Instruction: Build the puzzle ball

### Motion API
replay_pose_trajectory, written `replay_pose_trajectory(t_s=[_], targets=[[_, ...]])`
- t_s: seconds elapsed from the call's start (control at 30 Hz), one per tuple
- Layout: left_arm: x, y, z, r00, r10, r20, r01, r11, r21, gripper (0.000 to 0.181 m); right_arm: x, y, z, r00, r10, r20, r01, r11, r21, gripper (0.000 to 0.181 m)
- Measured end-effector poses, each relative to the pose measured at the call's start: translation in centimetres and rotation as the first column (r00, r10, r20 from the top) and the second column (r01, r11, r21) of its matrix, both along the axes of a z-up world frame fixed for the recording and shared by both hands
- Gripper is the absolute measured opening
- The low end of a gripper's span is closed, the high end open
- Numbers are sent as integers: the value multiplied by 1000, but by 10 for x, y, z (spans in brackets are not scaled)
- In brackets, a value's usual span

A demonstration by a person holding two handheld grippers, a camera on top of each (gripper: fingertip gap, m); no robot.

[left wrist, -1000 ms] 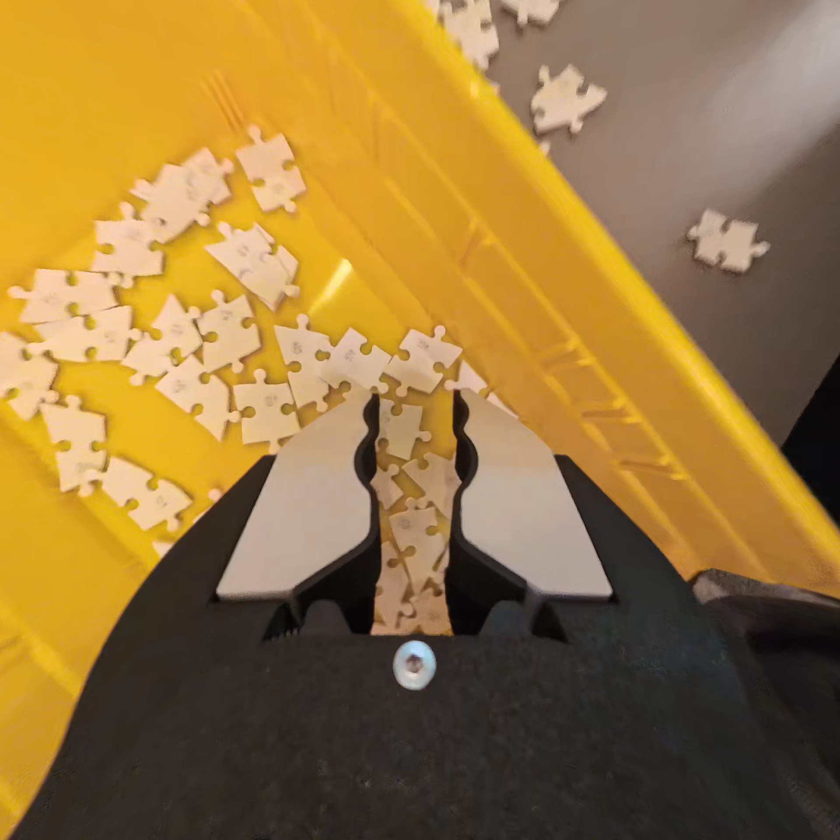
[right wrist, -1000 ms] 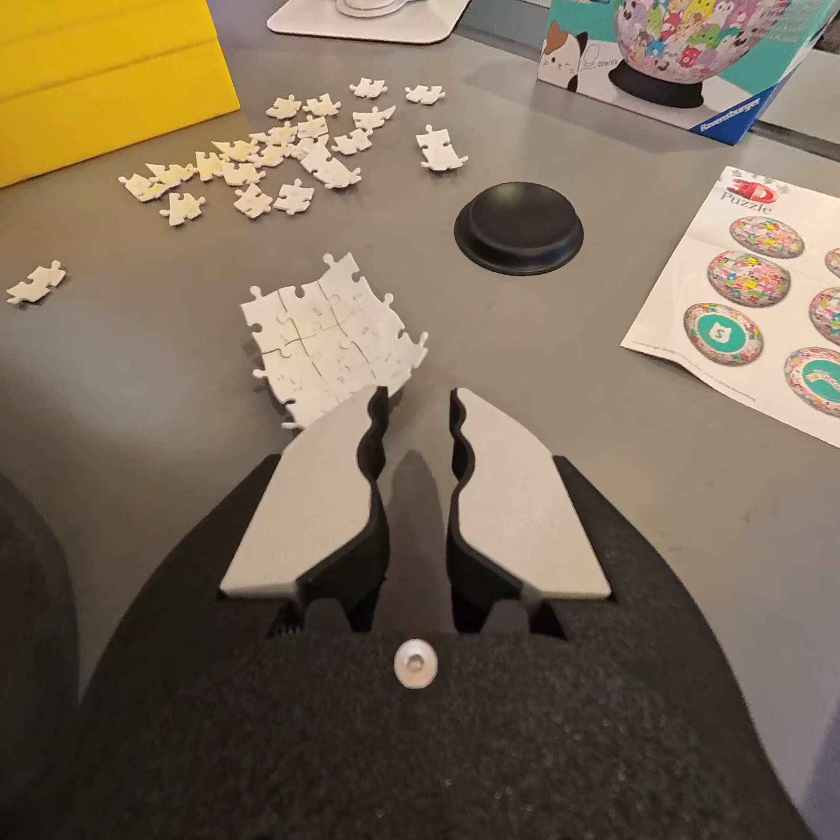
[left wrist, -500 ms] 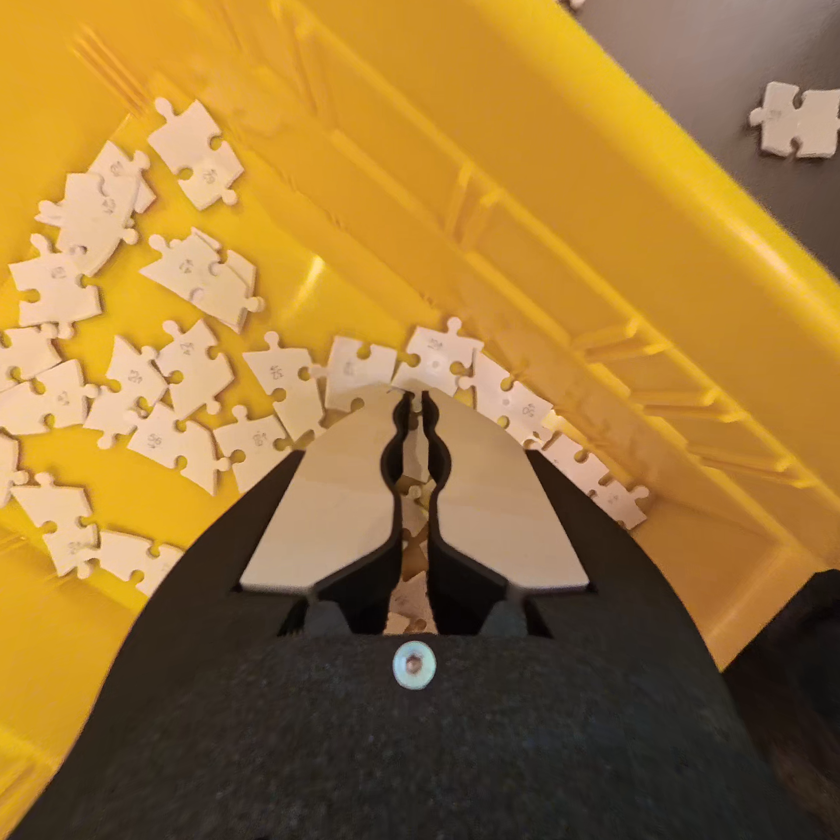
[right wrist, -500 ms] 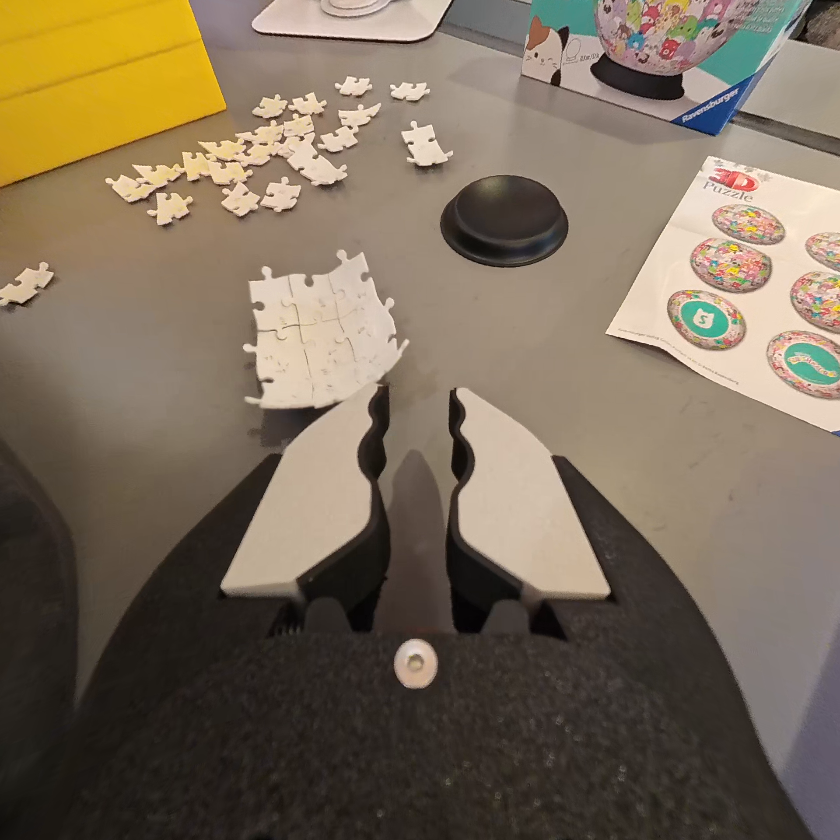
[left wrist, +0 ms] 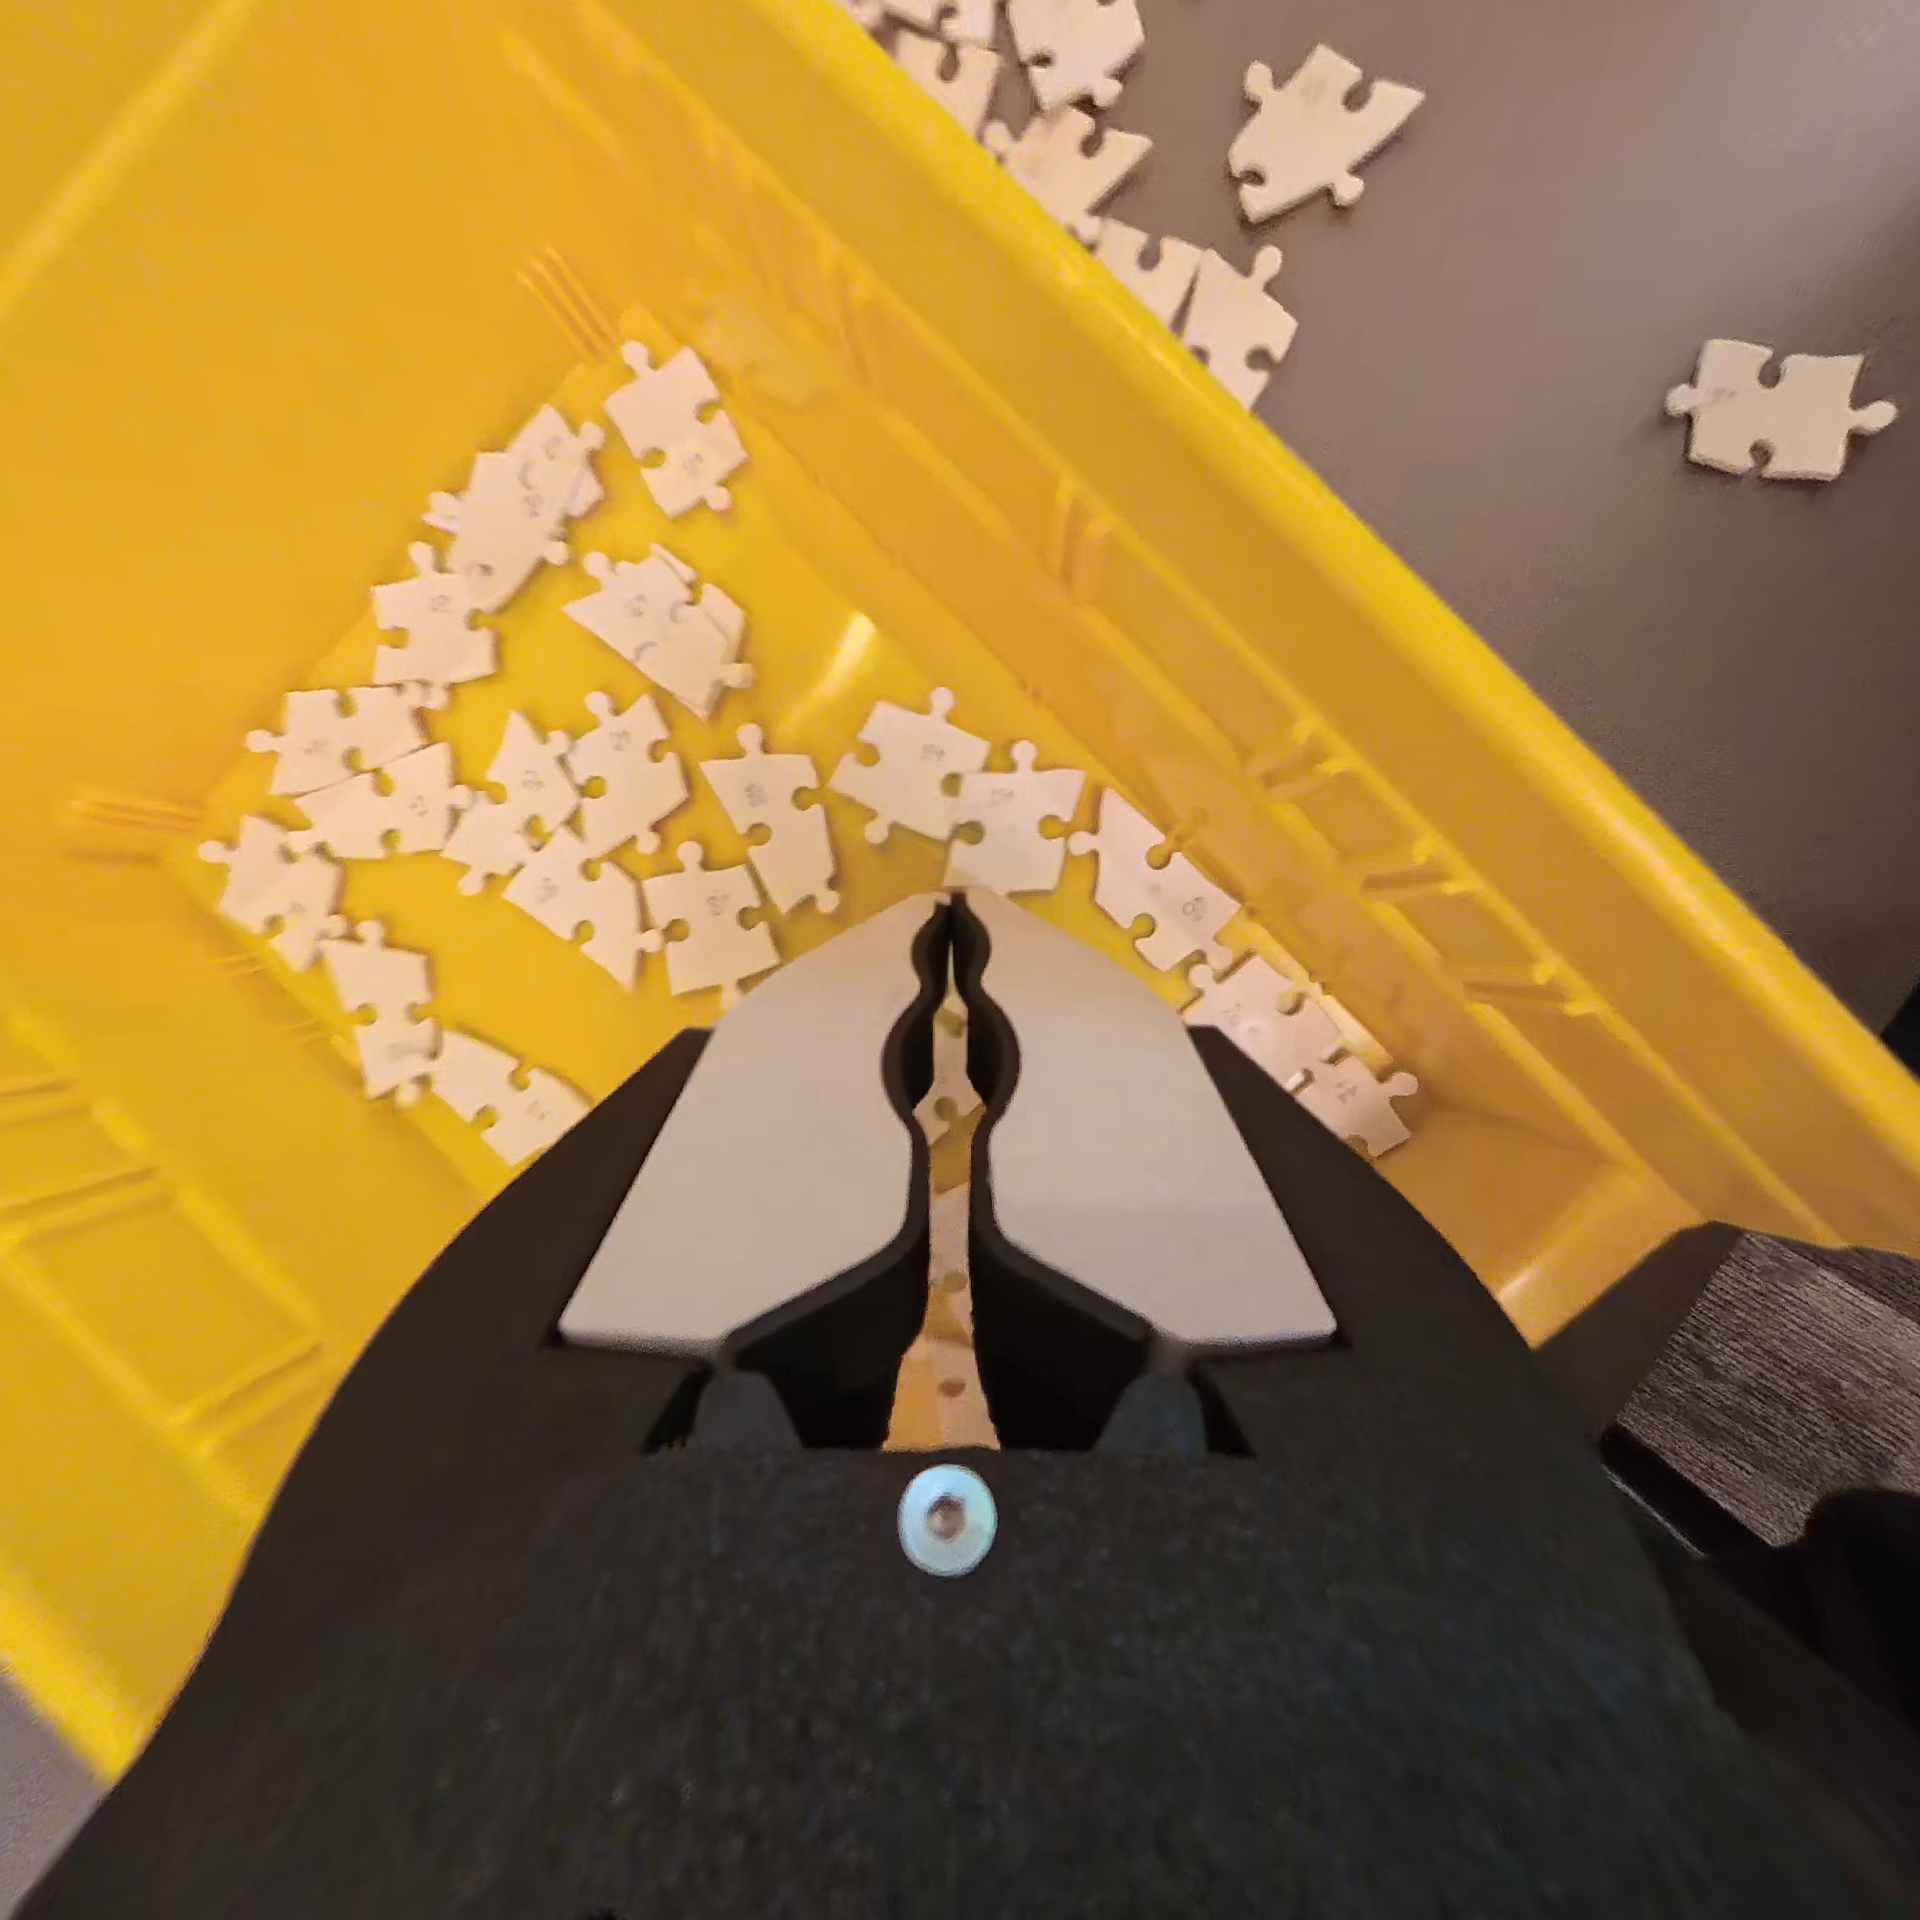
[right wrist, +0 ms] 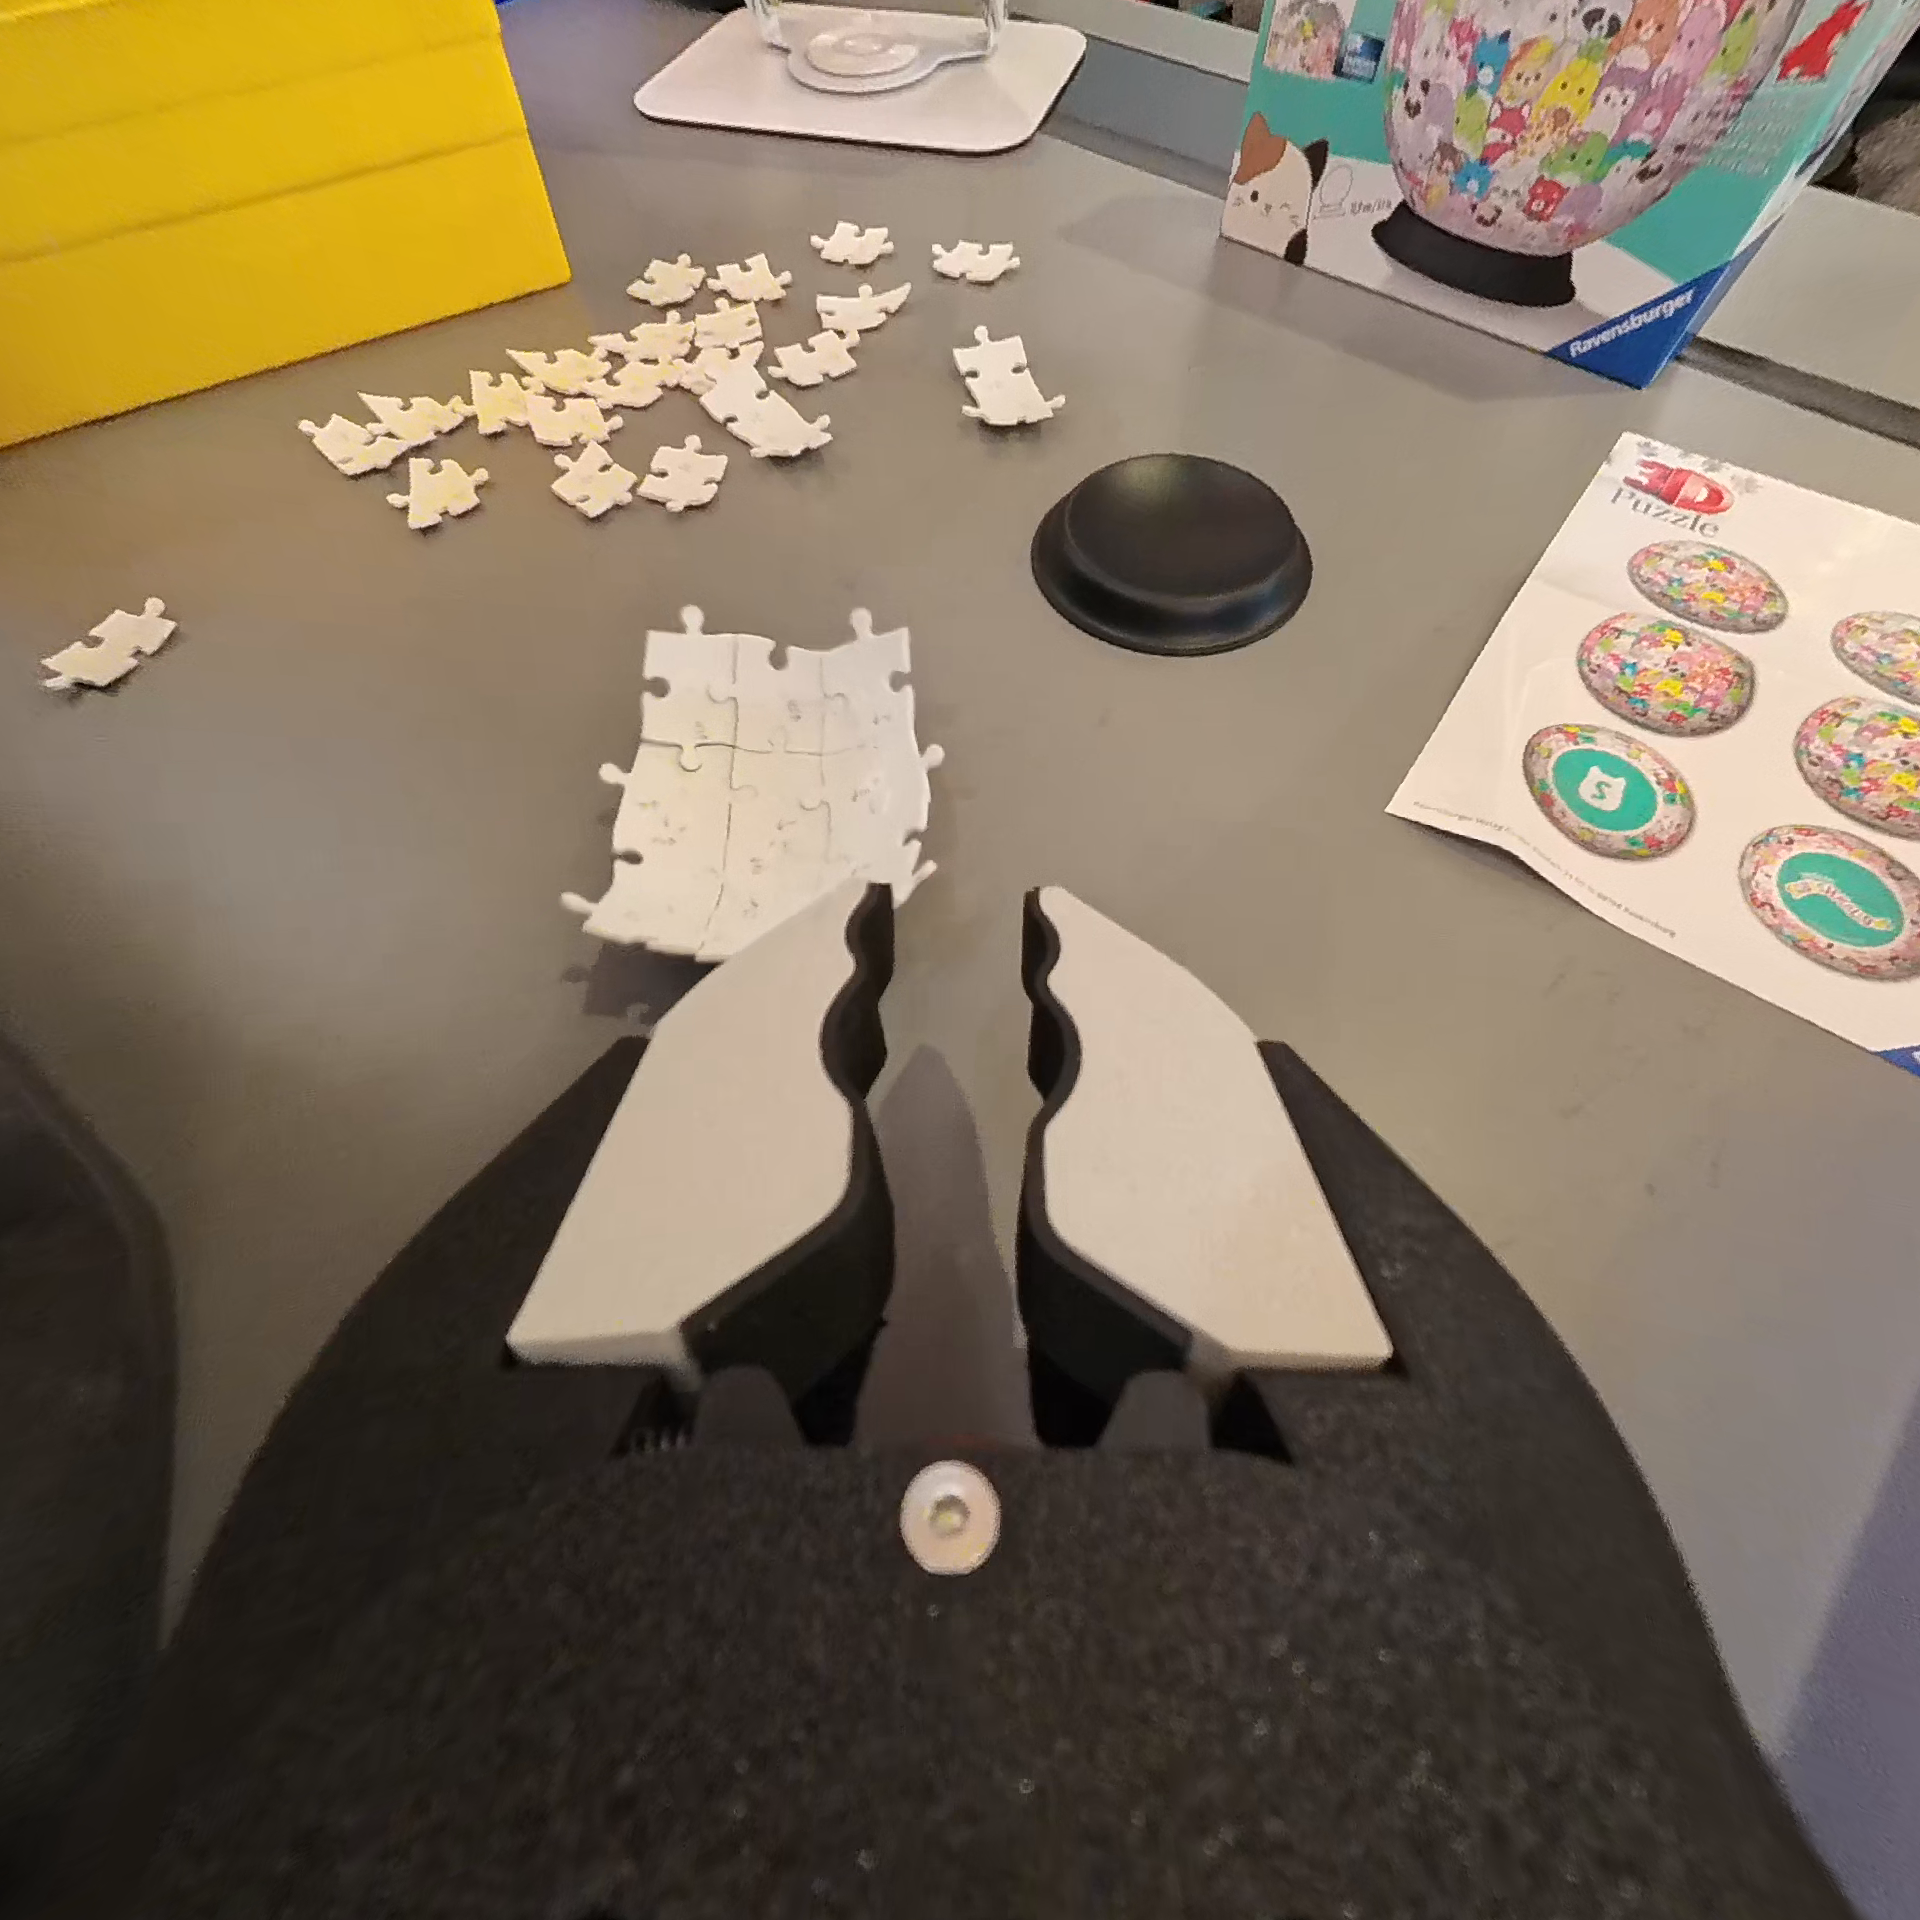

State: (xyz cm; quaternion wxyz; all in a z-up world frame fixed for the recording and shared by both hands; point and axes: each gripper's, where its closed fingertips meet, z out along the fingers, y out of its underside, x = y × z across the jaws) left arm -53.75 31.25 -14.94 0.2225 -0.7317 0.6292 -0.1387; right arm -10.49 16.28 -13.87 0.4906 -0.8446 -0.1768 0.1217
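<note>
My left gripper is inside the yellow bin, and its jaws are shut with the tips together. The tips meet the near edge of a white puzzle piece; I cannot tell if it is pinched. Several loose pieces lie face down on the bin floor. My right gripper is open and empty, low over the grey table. A curved patch of joined white pieces lies just beyond its left fingertip. The black round stand sits further back to the right.
Loose pieces are scattered on the table by the yellow bin. The puzzle box stands at the back right, an instruction sheet lies at the right, and a white mat lies at the back. A joined pair of pieces lies outside the bin. My right fingertips sit around 45 cm from my left ones.
My left gripper has closed from open to shut over the pieces and pulled back from the bin floor. My right gripper stayed open and shifted slightly relative to the joined patch.
</note>
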Motion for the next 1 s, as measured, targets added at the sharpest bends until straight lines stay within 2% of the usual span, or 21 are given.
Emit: replay_pose_trajectory(t_s=[0.1, 0.17, 0.23, 0.33, 0.5, 0.63, 0.73, 1.0], targets=[[-2, -5, 10, 1000, 16, -8, -16, 1000, 11, 0, -3, -3, 3, 999, 30, 9, -30, 999, 20, 23], [-3, -10, 1, 999, 11, -53, -11, 1000, 4, 0, -5, -7, 2, 998, 61, 23, -61, 998, 20, 23], [-1, -13, -14, 996, -23, -81, 24, 1000, 19, 11, -6, -11, -1, 996, 77, 47, -78, 997, 20, 23], [3, -16, -30, 994, -45, -96, 45, 999, 2, 17, -7, -18, -4, 995, 91, 36, -92, 996, 16, 23], [3, -9, -33, 994, -49, -97, 52, 998, 24, 22, -4, -25, -4, 997, 77, 25, -77, 997, 19, 23], [5, -6, -36, 993, -73, -97, 75, 997, 12, 22, -4, -25, -1, 998, 58, -10, -57, 998, 30, 23], [6, -7, -40, 990, -105, -96, 106, 994, 3, 4, -7, -24, -3, 998, 62, -5, -62, 998, 16, 23], [7, -9, -42, 991, -106, -87, 106, 994, -1, 0, -12, -17, -4, 997, 71, 1, -71, 997, 5, 23]])
